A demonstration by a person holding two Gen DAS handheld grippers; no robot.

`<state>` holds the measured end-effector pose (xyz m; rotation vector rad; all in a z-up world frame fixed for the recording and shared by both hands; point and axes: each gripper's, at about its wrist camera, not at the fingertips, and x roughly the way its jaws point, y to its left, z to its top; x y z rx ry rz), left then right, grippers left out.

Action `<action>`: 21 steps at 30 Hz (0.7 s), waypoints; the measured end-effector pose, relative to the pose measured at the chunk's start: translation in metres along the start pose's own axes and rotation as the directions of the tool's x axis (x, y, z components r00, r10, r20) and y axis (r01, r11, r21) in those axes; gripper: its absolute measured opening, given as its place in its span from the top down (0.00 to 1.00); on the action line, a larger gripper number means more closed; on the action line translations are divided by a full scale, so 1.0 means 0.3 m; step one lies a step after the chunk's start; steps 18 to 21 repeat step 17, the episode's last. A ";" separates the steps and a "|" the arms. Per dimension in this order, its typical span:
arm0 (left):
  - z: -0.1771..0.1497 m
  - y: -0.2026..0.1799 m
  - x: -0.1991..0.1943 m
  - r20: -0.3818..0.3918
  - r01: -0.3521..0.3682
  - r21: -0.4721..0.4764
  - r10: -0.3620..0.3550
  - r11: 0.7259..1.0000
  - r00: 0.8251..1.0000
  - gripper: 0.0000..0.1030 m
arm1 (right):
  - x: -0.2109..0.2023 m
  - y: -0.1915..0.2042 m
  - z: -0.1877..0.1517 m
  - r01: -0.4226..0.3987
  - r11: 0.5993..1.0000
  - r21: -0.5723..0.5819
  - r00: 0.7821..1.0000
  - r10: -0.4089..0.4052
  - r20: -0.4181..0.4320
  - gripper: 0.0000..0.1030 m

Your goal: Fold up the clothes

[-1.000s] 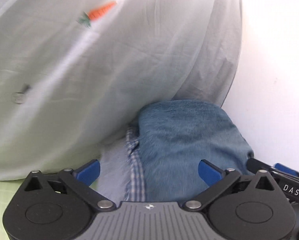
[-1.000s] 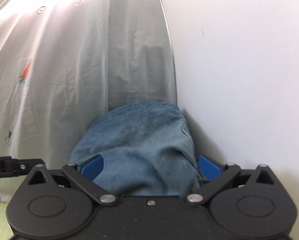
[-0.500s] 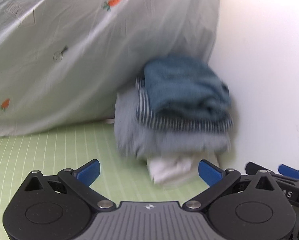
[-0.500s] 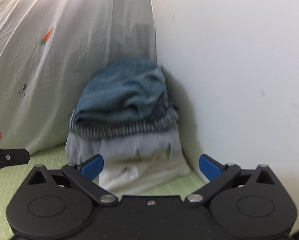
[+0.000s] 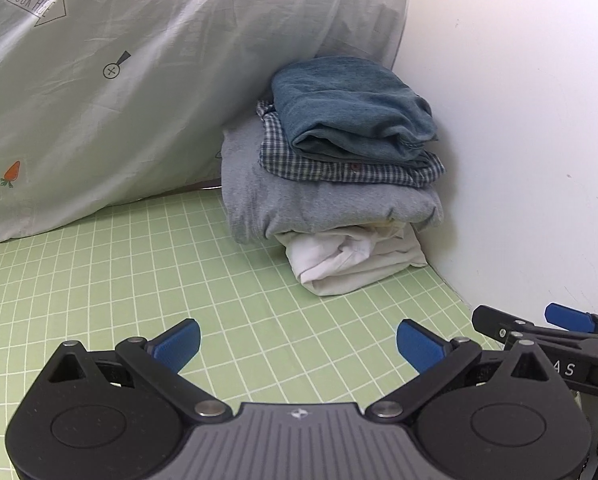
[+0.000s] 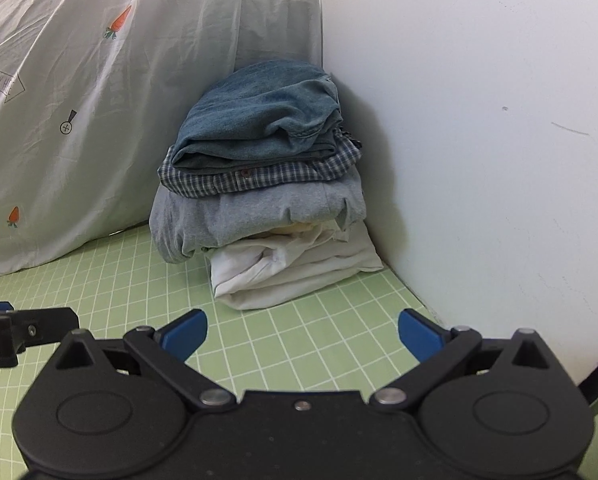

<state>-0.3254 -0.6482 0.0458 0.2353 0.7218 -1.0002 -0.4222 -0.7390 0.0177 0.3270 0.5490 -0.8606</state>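
Denim-blue cloth tops the stack of folded clothes (image 5: pixel 339 168), which sits in the centre of both views, tucked into the corner where the white wall (image 5: pixel 519 120) meets the pale carrot-print sheet (image 5: pixel 119 80). Under the blue denim piece (image 5: pixel 347 108) lies a blue-and-white checked shirt (image 5: pixel 339 168) with a small button showing, then a thick grey garment (image 5: pixel 319 204) that bulges out to the left, and at the bottom a white one (image 5: pixel 351 258), loosely creased. The pile rests on the green gridded mat (image 5: pixel 139 280) covering my worktop, its right side close against the wall. My left tongs (image 5: pixel 297 342) stand wide apart and hold nothing, low in the frame, well short of the pile. My right tongs (image 6: pixel 301 332) are likewise spread and bare, over the mat.
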 end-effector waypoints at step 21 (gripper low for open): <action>-0.017 -0.002 -0.033 0.001 0.026 0.022 -0.027 0.999 1.000 0.00 | -0.041 0.000 -0.018 0.013 1.000 0.021 1.000 -0.013 0.009 0.00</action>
